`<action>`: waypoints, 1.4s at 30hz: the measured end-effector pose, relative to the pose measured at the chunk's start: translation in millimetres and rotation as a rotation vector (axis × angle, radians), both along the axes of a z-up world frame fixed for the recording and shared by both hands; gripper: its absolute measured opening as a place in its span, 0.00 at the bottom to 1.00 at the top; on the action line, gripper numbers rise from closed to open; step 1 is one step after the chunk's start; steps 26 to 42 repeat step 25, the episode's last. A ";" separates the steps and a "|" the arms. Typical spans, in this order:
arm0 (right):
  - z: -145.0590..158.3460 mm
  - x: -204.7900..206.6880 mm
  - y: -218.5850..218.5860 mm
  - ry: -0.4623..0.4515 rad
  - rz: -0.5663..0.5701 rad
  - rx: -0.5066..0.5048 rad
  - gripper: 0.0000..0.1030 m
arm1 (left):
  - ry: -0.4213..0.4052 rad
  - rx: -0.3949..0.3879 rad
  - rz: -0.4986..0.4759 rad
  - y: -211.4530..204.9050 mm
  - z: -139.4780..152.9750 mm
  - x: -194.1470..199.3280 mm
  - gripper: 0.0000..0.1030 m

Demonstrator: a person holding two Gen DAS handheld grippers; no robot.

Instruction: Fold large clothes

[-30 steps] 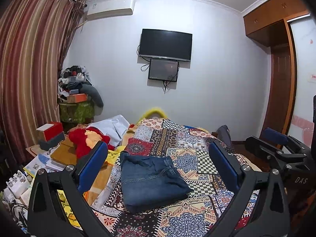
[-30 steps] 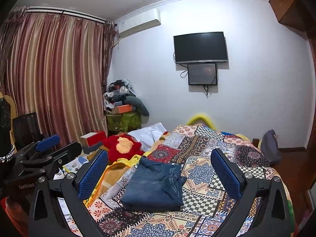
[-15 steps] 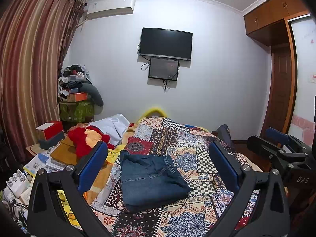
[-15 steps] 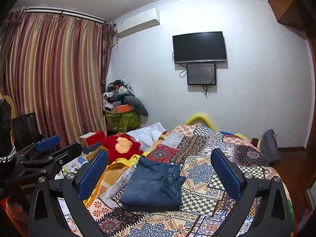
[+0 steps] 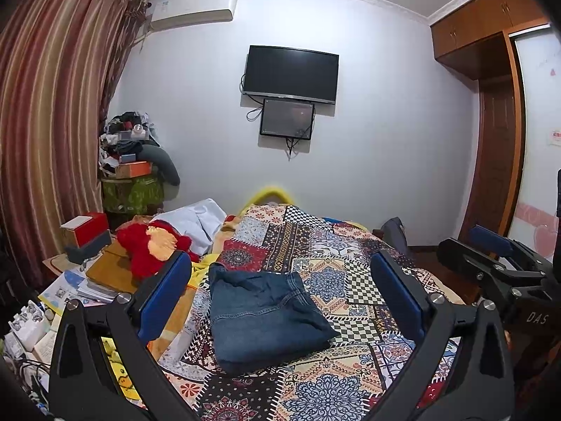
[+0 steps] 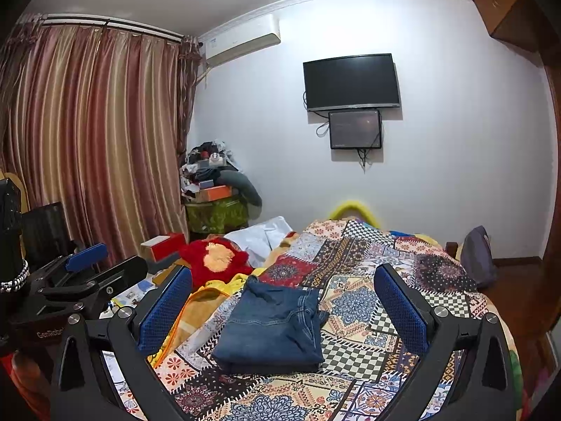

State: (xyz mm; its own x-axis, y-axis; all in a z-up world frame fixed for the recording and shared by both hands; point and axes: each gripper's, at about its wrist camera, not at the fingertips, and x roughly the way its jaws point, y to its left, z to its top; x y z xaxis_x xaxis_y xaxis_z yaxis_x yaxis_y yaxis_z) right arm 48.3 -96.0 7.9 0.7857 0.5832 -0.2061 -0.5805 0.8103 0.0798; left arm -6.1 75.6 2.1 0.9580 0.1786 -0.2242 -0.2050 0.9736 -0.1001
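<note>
I see the bed (image 5: 350, 280) filling most of both views, spread with a patchwork quilt (image 6: 357, 301). On it, toward the near left part, lie the jeans (image 5: 259, 312), a compact blue bundle with stacked layers showing along its near edge in the right view. The waistband end points away from me and looks a little rumpled; a small flap sticks out on the right side of the bundle. I judge the folding of this garment essentially done: it rests free on the quilt, touched by neither tool.

Beyond it, at the bed's far left, sit a red plush (image 6: 214, 259) and a white cloth (image 5: 196, 217), which may be the next piece, though I cannot tell what it is.

My left gripper (image 5: 280, 298) hangs above the bed's near end, its fingers (image 5: 164, 294) spread wide and holding nothing. My right gripper (image 6: 284, 308) is the same, fingers (image 6: 396, 308) wide apart and empty. What remains, at most, is tidying that flap or fetching another garment.
</note>
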 end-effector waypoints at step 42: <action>-2.0 3.8 2.4 0.023 -0.018 0.004 1.00 | 0.010 -0.021 -0.054 0.1 -0.8 1.8 1.00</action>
